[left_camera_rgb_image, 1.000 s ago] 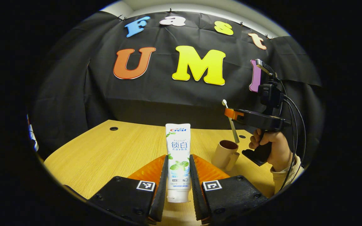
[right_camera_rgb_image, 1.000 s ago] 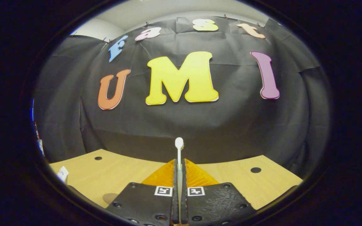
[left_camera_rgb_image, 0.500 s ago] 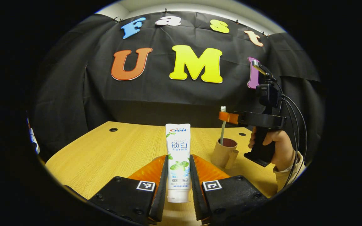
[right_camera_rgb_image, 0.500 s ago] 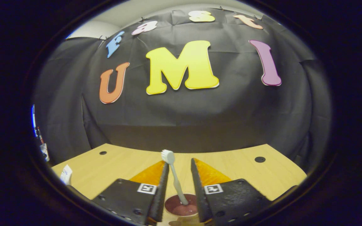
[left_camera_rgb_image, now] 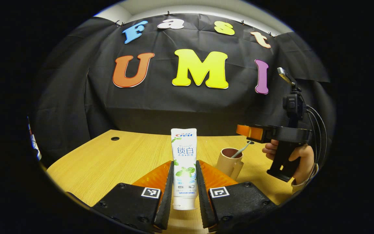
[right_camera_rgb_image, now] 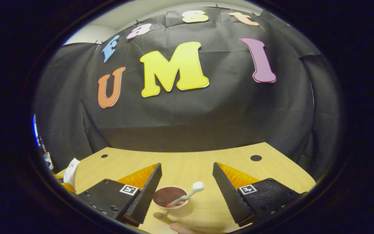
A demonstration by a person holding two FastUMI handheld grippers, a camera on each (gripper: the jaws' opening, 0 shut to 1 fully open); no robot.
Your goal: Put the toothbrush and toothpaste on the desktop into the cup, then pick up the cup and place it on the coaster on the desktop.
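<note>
Wooden desk (left_camera_rgb_image: 109,156) runs under both my grippers, pale and grained, with small dark holes near its far edge. My left gripper (left_camera_rgb_image: 184,174) is clamped on the toothpaste (left_camera_rgb_image: 183,162): both fingers press its sides, and the tube stands upright between them, cap end down and flat crimped end up. In the left gripper view the cup (left_camera_rgb_image: 228,161) sits on the desk just right of that gripper, its handle toward the near side. The toothbrush (left_camera_rgb_image: 241,150) rests inside the cup, leaning to the right over the rim.

My right gripper (right_camera_rgb_image: 187,182) hangs over the cup (right_camera_rgb_image: 170,200) with its fingers spread wide apart, touching nothing. In the right gripper view the cup lies between the two fingers, closer to the left one, and the toothbrush (right_camera_rgb_image: 188,194) leans out of it with its head up toward the right. From the left gripper view I see that right gripper (left_camera_rgb_image: 250,132) above and right of the cup, held by my right hand (left_camera_rgb_image: 299,159) on its grip. At the far left edge of the right gripper view the toothpaste (right_camera_rgb_image: 71,172) shows. I cannot make out the coaster.
</note>
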